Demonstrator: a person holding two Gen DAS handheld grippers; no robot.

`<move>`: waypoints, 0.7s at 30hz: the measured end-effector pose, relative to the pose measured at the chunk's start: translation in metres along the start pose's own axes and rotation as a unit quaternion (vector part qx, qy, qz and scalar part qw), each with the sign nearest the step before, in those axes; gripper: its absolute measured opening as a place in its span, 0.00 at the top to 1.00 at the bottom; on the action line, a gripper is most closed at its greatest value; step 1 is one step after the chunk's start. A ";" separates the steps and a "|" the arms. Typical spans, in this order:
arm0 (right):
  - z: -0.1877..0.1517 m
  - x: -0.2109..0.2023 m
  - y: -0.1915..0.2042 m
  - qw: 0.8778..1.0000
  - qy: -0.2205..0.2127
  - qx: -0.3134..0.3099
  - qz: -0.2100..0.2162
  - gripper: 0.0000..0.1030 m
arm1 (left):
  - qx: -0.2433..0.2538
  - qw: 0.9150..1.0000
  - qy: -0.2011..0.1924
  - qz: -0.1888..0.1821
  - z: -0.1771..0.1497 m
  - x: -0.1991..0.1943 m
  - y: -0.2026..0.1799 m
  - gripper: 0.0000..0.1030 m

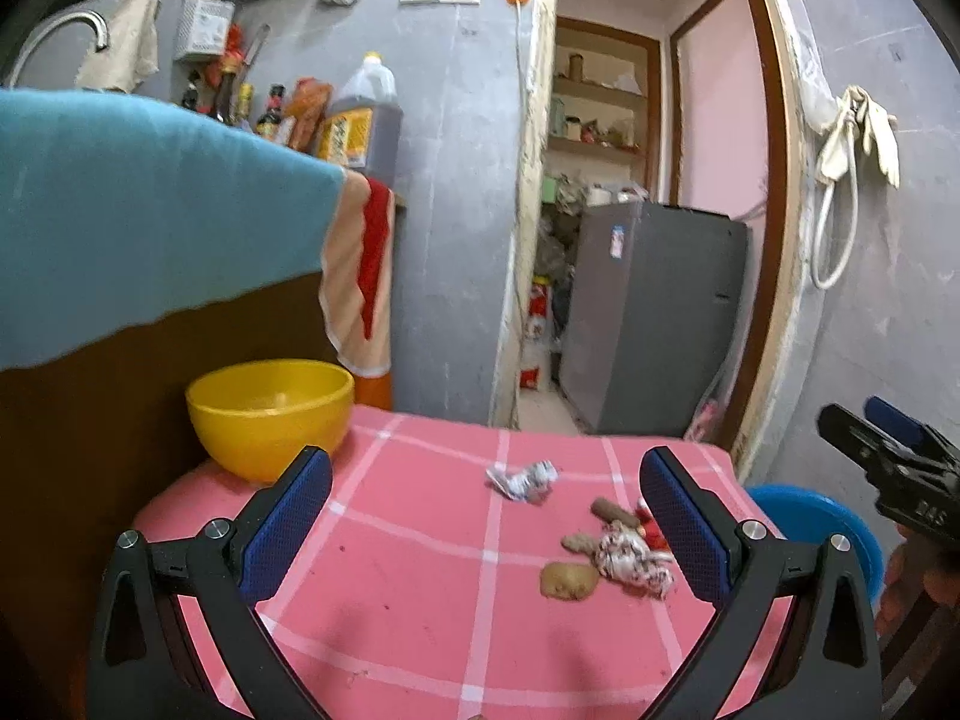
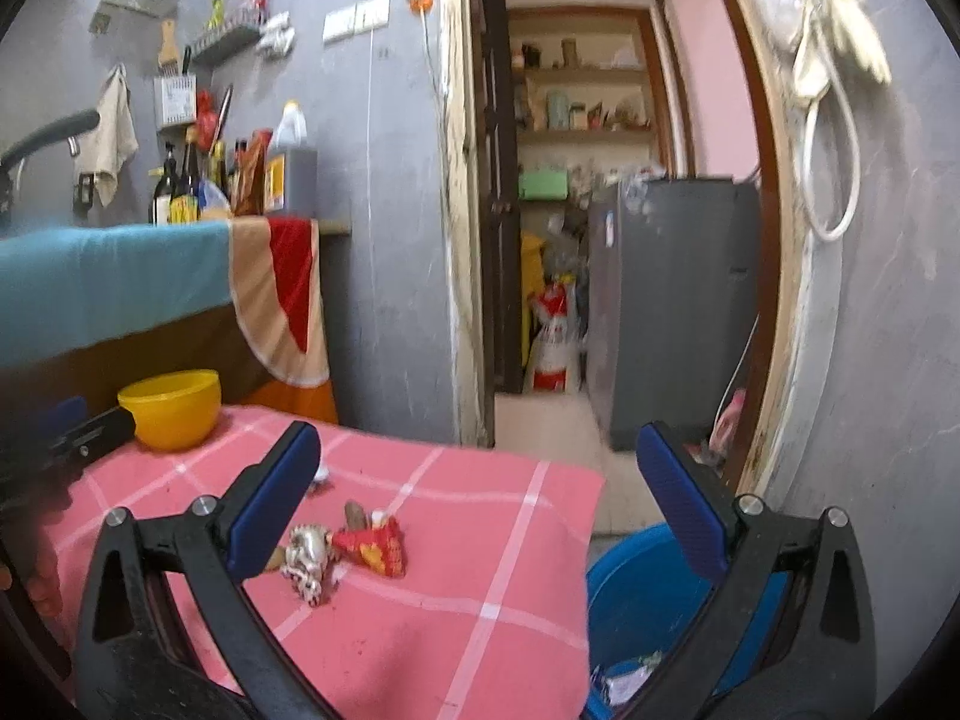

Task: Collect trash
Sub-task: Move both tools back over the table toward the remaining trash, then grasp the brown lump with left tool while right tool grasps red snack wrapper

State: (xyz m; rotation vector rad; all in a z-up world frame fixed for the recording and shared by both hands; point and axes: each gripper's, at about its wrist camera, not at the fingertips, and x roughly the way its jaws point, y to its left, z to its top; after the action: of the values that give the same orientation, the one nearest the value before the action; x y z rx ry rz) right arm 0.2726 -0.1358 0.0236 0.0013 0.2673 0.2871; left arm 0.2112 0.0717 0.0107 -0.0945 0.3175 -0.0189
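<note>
Crumpled wrappers [image 1: 630, 558] and brown food scraps [image 1: 567, 581] are lying on the pink checked cloth bench [image 1: 420, 600], near a yellow plastic bowl [image 1: 270, 414]. Both the left claw [image 1: 486, 516] and right claw [image 2: 480, 510] are gaping empty. A blue plastic bin [image 2: 636, 606] is sitting beside the bench, with grey walls [image 1: 456, 180] behind.

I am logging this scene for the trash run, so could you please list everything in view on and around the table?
table: one, pink checked cloth, centre.
yellow bowl: one, yellow, table's far left corner.
white wrapper: one, white, crumpled, mid-table, apart from the pile.
patterned wrapper: one, white and dark, in the pile near the right edge.
red wrapper: one, red with yellow print, in the pile.
brown scraps: about three, brown, around the pile.
blue bin: one, blue, on the floor right of the table, some litter inside.
fridge: one, grey, in the doorway.
left claw: open, above the table.
right claw: open, over the table's right edge.
</note>
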 end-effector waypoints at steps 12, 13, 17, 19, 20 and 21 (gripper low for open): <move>-0.022 0.040 0.020 0.993 0.109 -0.043 0.019 0.16 | -0.002 0.991 0.127 -0.034 -0.019 0.042 -0.004 0.04; -0.024 0.042 0.022 0.992 0.116 -0.046 0.020 0.21 | -0.003 0.991 0.132 -0.039 -0.019 0.043 -0.004 0.08; -0.031 0.054 0.028 0.987 0.149 -0.057 0.028 0.32 | 0.001 0.986 0.156 -0.064 -0.021 0.049 -0.007 0.24; -0.033 0.059 0.030 0.985 0.160 -0.060 0.032 0.34 | 0.007 0.983 0.170 -0.075 -0.021 0.054 -0.010 0.31; -0.034 0.062 0.031 0.984 0.166 -0.061 0.035 0.36 | 0.011 0.981 0.178 -0.081 -0.023 0.056 -0.012 0.35; -0.036 0.065 0.033 0.982 0.175 -0.063 0.040 0.37 | 0.014 0.979 0.186 -0.084 -0.023 0.059 -0.014 0.36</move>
State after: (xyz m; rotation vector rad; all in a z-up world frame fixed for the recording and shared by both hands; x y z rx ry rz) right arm 0.3140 -0.0872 -0.0263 -0.1646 0.5988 0.3848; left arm 0.2601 0.0539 -0.0286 -0.0897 0.6837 -0.2111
